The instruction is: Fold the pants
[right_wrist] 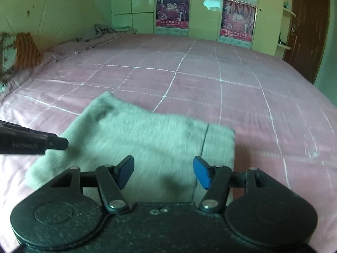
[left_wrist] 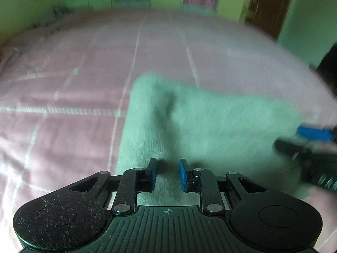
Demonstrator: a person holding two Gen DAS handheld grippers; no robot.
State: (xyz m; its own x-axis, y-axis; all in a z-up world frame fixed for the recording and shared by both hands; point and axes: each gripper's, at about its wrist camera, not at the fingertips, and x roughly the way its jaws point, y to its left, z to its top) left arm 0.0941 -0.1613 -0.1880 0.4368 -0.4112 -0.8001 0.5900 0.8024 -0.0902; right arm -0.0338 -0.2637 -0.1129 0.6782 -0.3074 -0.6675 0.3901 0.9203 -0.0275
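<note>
pants folded, long axis crosswise, directly under both | left gripper jaws narrow, a gap showing, empty | right gripper jaws apart, empty, over seam end

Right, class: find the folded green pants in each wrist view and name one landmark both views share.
Left wrist view: the folded green pants lie centre to right, just beyond the left gripper.
Right wrist view: the pants lie lower centre-left, just beyond the right gripper.
Shared landmark: the pink checked bedspread under the pants.
</note>
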